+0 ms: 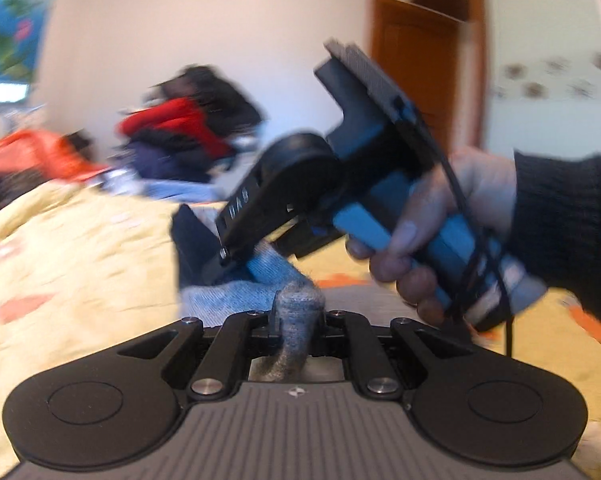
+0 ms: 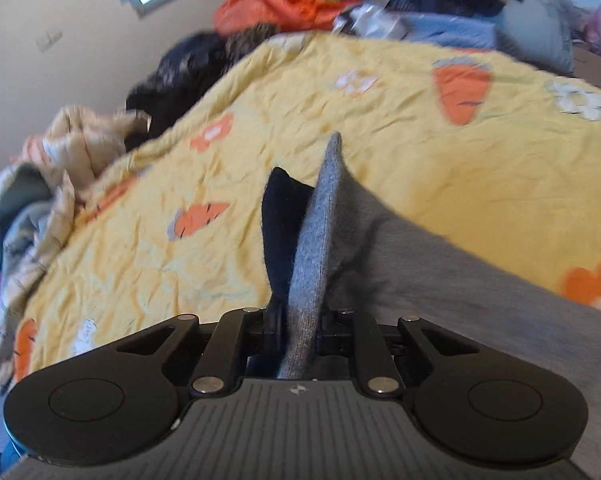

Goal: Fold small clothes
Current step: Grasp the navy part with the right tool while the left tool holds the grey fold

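Note:
A small grey knit garment (image 2: 420, 256) with a dark navy part (image 2: 280, 216) hangs over the yellow bedspread (image 2: 380, 120). My right gripper (image 2: 300, 316) is shut on a raised fold of it, and the cloth runs up between the pads. In the left wrist view my left gripper (image 1: 298, 312) is shut on a bunched grey end of the same garment (image 1: 260, 292). Just ahead, a hand (image 1: 440, 208) in a dark sleeve holds the right gripper (image 1: 236, 264), which tilts down onto the cloth. The picture is blurred.
The yellow bedspread (image 1: 80, 248) carries orange carrot and flower prints. Piled clothes lie along its far side: red and black ones (image 1: 188, 128) and an orange one (image 2: 276, 4). A beige crumpled cloth (image 2: 80, 140) sits at the left edge. A brown door (image 1: 416, 60) stands behind.

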Available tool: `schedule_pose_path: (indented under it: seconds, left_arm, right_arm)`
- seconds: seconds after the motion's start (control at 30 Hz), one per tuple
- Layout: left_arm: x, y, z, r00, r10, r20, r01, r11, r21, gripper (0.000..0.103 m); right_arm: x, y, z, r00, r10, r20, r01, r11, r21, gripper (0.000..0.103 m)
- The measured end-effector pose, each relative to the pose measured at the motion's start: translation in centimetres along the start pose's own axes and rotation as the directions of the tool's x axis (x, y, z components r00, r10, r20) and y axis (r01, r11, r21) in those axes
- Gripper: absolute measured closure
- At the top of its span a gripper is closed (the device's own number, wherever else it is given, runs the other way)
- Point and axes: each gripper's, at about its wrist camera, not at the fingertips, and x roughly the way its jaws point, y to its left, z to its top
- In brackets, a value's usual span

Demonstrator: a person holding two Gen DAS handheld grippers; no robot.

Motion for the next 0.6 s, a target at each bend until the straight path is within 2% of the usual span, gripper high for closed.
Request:
schedule_pose_path:
  seconds: [0.1, 0.17, 0.23, 0.3, 0.37, 0.43, 0.53, 0.57, 0.6]
  left_arm:
    - [0.8, -4.6, -0.6, 0.994, -0.103, -0.027, 0.105, 0.992, 0.076, 0.094]
    - [1.5, -7.6, -1.6, 0.982, -0.175, -0.069, 0.183, 0.974, 0.133, 0.094]
    - [2.5, -9.8, -2.9, 0.968, -0.212, -0.136, 0.234, 0.957, 0.169, 0.094]
    - [3.7, -11.4, -4.2, 0.951, -0.224, -0.214, 0.266, 0.944, 0.196, 0.094]
    - [4.5, -12.3, -5.3, 0.942, -0.211, -0.261, 0.272, 0.936, 0.225, 0.094]
    - [4.6, -12.2, -5.6, 0.944, -0.199, -0.264, 0.266, 0.931, 0.249, 0.094]
    - [4.9, -12.1, -5.2, 0.941, -0.205, -0.269, 0.272, 0.931, 0.242, 0.094]
    - [5.0, -12.1, -5.0, 0.942, -0.202, -0.268, 0.27, 0.93, 0.248, 0.094]
    - [5.0, -12.2, -5.0, 0.944, -0.197, -0.265, 0.266, 0.929, 0.258, 0.094]
  right_arm:
    - [-5.3, -4.4, -1.8, 0.998, -0.011, 0.068, 0.006, 0.998, 0.062, 0.086]
    - [-8.1, -7.6, -4.0, 0.995, -0.03, 0.098, 0.018, 0.993, 0.118, 0.087]
    - [-9.7, -11.2, -6.8, 0.991, -0.079, 0.109, 0.057, 0.979, 0.196, 0.087]
    - [-10.1, -14.6, -9.7, 0.987, -0.122, 0.104, 0.087, 0.953, 0.291, 0.087]
    - [-9.4, -16.5, -12.3, 0.984, -0.149, 0.098, 0.104, 0.927, 0.36, 0.087]
    - [-9.1, -17.4, -13.9, 0.985, -0.11, 0.132, 0.046, 0.91, 0.411, 0.086]
    - [-8.9, -17.9, -14.2, 0.979, -0.058, 0.195, -0.04, 0.885, 0.464, 0.072]
    - [-8.8, -17.8, -14.0, 0.976, -0.048, 0.21, -0.058, 0.88, 0.471, 0.061]
    - [-8.7, -17.7, -13.8, 0.973, -0.046, 0.226, -0.066, 0.882, 0.467, 0.059]
